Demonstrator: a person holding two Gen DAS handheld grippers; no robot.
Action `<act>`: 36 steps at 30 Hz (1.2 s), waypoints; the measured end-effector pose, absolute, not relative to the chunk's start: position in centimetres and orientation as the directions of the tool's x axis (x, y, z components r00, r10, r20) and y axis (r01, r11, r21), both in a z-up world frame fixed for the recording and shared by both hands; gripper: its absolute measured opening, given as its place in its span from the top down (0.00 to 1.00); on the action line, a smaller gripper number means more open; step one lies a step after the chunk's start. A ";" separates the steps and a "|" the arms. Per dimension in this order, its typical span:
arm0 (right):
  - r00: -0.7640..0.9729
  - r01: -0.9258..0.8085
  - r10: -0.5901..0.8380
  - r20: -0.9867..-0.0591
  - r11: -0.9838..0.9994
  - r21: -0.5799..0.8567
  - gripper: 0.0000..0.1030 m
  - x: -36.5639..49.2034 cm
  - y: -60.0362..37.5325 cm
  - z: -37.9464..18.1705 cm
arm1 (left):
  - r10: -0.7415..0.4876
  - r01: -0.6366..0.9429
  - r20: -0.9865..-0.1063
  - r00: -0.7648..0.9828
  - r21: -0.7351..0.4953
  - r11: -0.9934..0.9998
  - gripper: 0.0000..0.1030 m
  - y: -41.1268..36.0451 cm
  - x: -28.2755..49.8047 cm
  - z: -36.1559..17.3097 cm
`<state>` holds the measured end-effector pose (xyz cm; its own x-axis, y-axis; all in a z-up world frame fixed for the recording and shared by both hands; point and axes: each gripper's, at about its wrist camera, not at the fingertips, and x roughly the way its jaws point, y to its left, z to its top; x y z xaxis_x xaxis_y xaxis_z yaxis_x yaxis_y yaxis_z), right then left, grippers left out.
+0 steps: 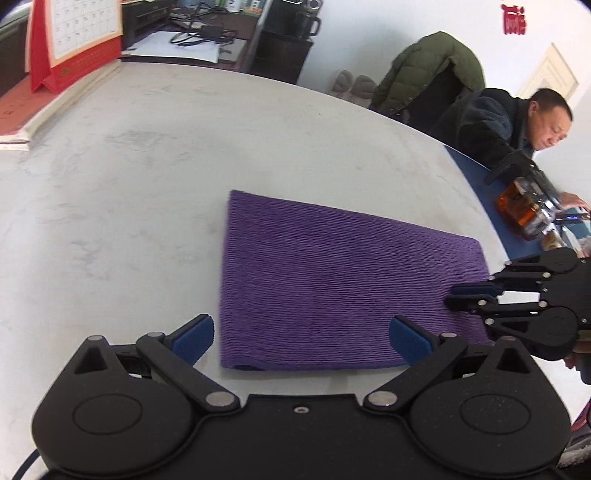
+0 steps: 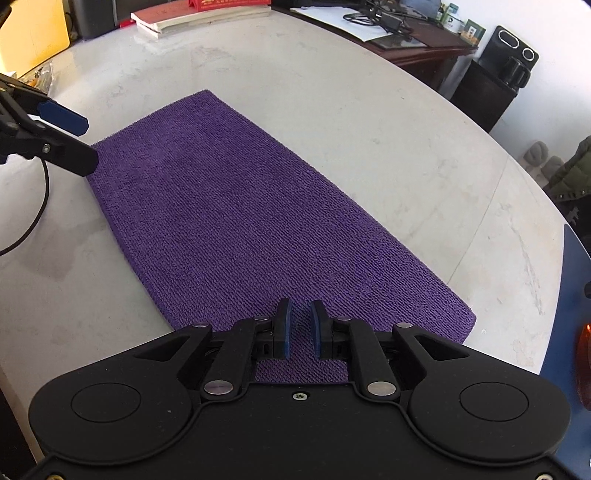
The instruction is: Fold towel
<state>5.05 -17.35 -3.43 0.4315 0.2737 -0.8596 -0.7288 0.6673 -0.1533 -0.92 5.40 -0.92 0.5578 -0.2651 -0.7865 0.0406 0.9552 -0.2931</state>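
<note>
I see the towel (image 2: 258, 229) flat on the pale table (image 2: 369, 122), folded into a long purple strip w/ clean straight edges; fold edge rounded at the near left corner in left view. L gripper (image 1: 301, 338) hangs over that near end, jaws wide, blue pads either side of the towel's width, nothing between them but cloth below. R gripper (image 2: 299, 328) sits over the opposite short end, jaws narrow, small gap between pads, not pinching cloth as far as I can tell. Bare table all round the towel: lots of room on the far side and to the left. Books (image 2: 192, 16) and calendar (image 1: 74, 40) sit at the far rim, well apart. A seated person (image 1: 517, 125) is past the table's right edge.
</note>
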 end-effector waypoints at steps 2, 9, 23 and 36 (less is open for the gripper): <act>0.427 -0.724 0.264 -0.865 0.672 -0.153 0.89 5.2 -17.2 -3.4 | -0.286 0.053 -0.790 0.542 -0.307 0.950 0.01 5.3 -0.8 -1.5; 0.424 -0.720 0.235 -0.875 0.673 -0.169 0.89 5.4 -16.7 -3.5 | -0.299 0.051 -0.805 0.512 -0.319 0.946 0.01 5.5 -1.0 -2.7; 0.430 -0.712 0.239 -0.870 0.683 -0.164 0.89 5.6 -16.5 -3.8 | -0.298 0.118 -0.769 0.565 -0.283 0.952 0.20 5.3 2.4 -1.2; 0.450 -0.685 0.271 -0.851 0.716 -0.134 0.89 5.0 -17.2 -3.7 | -0.237 0.166 -0.807 0.541 -0.174 0.971 0.80 4.6 5.6 -3.1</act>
